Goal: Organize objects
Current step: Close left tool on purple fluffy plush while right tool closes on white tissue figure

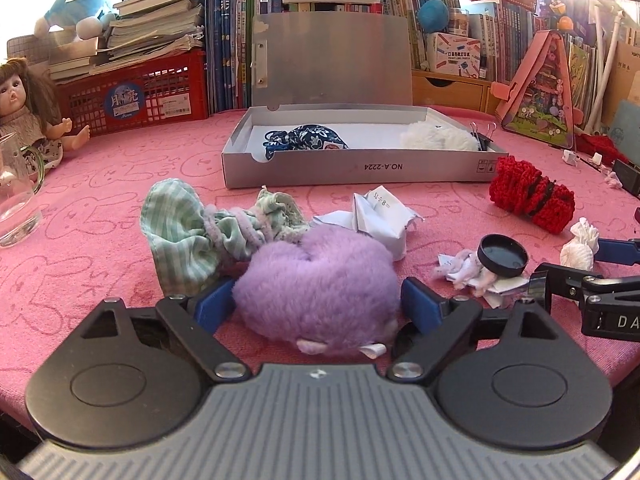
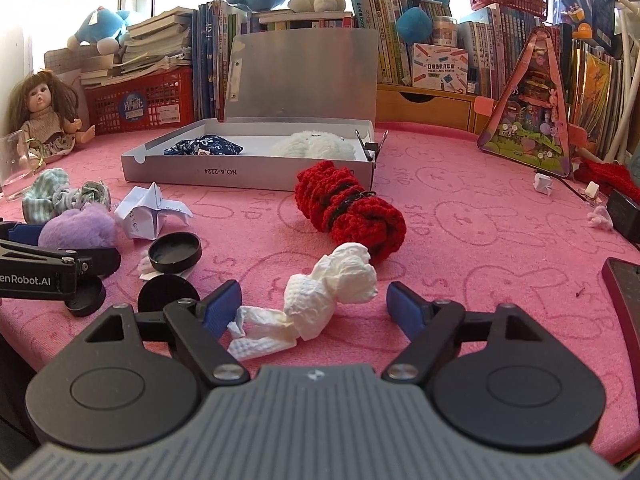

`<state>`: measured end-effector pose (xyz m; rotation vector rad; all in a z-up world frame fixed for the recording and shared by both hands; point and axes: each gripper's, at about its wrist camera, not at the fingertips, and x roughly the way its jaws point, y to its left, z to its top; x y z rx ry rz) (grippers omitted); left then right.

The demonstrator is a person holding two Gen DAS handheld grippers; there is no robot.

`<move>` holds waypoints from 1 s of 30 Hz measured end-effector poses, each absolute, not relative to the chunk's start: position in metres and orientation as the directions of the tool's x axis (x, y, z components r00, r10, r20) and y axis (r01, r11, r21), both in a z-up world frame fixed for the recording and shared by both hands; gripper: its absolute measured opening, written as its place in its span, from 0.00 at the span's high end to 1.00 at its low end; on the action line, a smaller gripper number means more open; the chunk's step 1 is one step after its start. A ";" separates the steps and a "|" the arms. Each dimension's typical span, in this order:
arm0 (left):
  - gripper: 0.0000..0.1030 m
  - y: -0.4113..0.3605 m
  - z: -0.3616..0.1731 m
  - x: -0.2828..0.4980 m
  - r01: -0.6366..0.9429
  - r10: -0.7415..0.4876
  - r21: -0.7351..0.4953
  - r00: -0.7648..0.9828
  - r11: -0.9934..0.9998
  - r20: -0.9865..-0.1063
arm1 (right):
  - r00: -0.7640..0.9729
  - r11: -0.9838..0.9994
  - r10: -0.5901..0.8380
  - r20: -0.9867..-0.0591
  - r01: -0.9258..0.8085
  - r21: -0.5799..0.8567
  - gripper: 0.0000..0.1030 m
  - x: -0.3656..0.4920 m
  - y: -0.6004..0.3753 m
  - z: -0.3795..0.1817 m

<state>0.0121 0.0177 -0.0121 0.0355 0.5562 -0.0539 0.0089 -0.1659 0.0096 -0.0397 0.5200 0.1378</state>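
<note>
I count items on the pink bench (image 2: 460,220), by kind.
Three fluffy scrunchies: purple (image 1: 316,292), white (image 2: 312,144), navy floral (image 2: 208,146). One red knit roll (image 2: 348,208), one checked cloth (image 1: 188,224), one folded paper (image 2: 150,210), one tissue wad (image 2: 320,300), one grey box (image 2: 248,172), one black lid (image 2: 175,254), one doll (image 2: 44,116), one glass (image 1: 14,196).

The right gripper (image 2: 314,304) has its jaws spread wide around a crumpled white tissue (image 2: 320,300) lying on the pink counter (image 2: 480,240); neither pad touches it. Just beyond the jaws lies a red knitted roll (image 2: 348,208), with the open grey box (image 2: 248,164) farther ahead.
</note>
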 end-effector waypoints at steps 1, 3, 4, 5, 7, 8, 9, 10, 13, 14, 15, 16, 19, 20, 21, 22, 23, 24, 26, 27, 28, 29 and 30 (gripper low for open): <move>0.10 0.017 -0.013 0.012 0.059 -0.039 0.021 0.850 0.998 -0.526 | 0.860 0.990 0.120 -0.496 -0.141 -0.006 0.16 0.009 -0.165 0.009; 0.08 0.016 -0.014 0.012 0.055 -0.034 0.024 0.853 0.998 -0.521 | 0.863 0.990 0.120 -0.492 -0.139 -0.003 0.16 0.008 -0.166 0.009; 0.08 0.016 -0.014 0.012 0.052 -0.032 0.025 0.854 0.998 -0.519 | 0.864 0.990 0.120 -0.490 -0.139 -0.002 0.16 0.008 -0.166 0.008; 0.07 0.016 -0.015 0.012 0.049 -0.029 0.025 0.855 0.998 -0.518 | 0.865 0.990 0.119 -0.487 -0.138 -0.005 0.16 0.008 -0.166 0.008; 0.04 0.015 -0.016 0.012 0.039 -0.019 0.028 0.858 0.999 -0.513 | 0.868 0.991 0.117 -0.483 -0.137 -0.006 0.15 0.007 -0.166 0.007; 0.02 0.015 -0.017 0.012 0.031 -0.012 0.029 0.860 0.999 -0.511 | 0.869 0.991 0.116 -0.481 -0.136 -0.005 0.15 0.007 -0.166 0.007; 0.02 0.015 -0.018 0.012 0.024 -0.006 0.027 0.861 0.999 -0.509 | 0.870 0.991 0.115 -0.480 -0.134 -0.005 0.15 0.007 -0.166 0.007; 0.01 0.015 -0.019 0.012 0.017 -0.001 0.027 0.862 0.999 -0.506 | 0.871 0.991 0.114 -0.478 -0.133 -0.005 0.15 0.006 -0.166 0.007; 0.01 0.013 -0.019 0.011 0.007 0.008 0.027 0.864 1.000 -0.504 | 0.874 0.992 0.110 -0.473 -0.128 -0.006 0.15 0.006 -0.165 0.006; 0.01 0.014 -0.018 0.011 0.007 0.007 0.026 0.862 1.000 -0.507 | 0.875 0.992 0.109 -0.471 -0.126 -0.005 0.15 0.005 -0.165 0.006; 0.01 0.014 -0.018 0.012 0.008 0.006 0.024 0.859 1.000 -0.512 | 0.876 0.992 0.108 -0.470 -0.125 -0.006 0.15 0.005 -0.165 0.006; 0.01 0.014 -0.017 0.012 0.009 0.004 0.023 0.856 1.000 -0.516 | 0.877 0.992 0.107 -0.468 -0.124 -0.006 0.16 0.005 -0.165 0.006; 0.11 0.014 -0.015 0.009 0.015 -0.002 0.022 0.858 1.000 -0.514 | 0.882 0.994 0.097 -0.461 -0.113 -0.007 0.16 0.004 -0.164 0.005; 0.19 0.013 -0.014 0.008 0.021 -0.007 0.023 0.859 1.000 -0.511 | 0.883 0.994 0.092 -0.459 -0.108 -0.009 0.16 0.003 -0.163 0.005; 0.23 0.012 -0.012 0.007 0.028 -0.011 0.025 0.860 0.999 -0.510 | 0.884 0.994 0.088 -0.459 -0.104 -0.009 0.18 0.002 -0.162 0.005; 0.23 0.012 -0.011 0.007 0.032 -0.014 0.025 0.859 0.999 -0.512 | 0.884 0.994 0.092 -0.459 -0.108 -0.008 0.23 0.002 -0.161 0.006; 0.23 0.011 -0.010 0.007 0.038 -0.023 0.019 0.856 0.999 -0.516 | 0.882 0.993 0.098 -0.461 -0.114 -0.007 0.25 0.002 -0.160 0.006; 0.24 0.012 -0.009 0.006 0.042 -0.030 0.012 0.855 0.999 -0.517 | 0.880 0.993 0.103 -0.463 -0.120 -0.008 0.28 0.002 -0.159 0.008; 0.24 0.011 -0.007 0.005 0.042 -0.032 0.008 0.860 0.999 -0.510 | 0.878 0.991 0.108 -0.465 -0.130 -0.014 0.32 0.002 -0.157 0.009; 0.24 0.011 -0.005 0.004 0.043 -0.032 0.011 0.863 0.999 -0.504 | 0.880 0.991 0.108 -0.463 -0.132 -0.019 0.34 0.001 -0.156 0.011; 0.24 0.011 -0.002 0.003 0.042 -0.030 0.013 0.868 0.999 -0.496 | 0.881 0.991 0.108 -0.460 -0.133 -0.021 0.36 0.001 -0.156 0.012; 0.24 0.011 -0.001 0.003 0.042 -0.030 0.013 0.871 0.999 -0.490 | 0.883 0.991 0.109 -0.457 -0.134 -0.022 0.37 0.002 -0.156 0.013; 0.24 0.011 0.001 0.002 0.042 -0.031 0.012 0.874 0.999 -0.485 | 0.885 0.991 0.108 -0.453 -0.132 -0.021 0.40 0.002 -0.156 0.015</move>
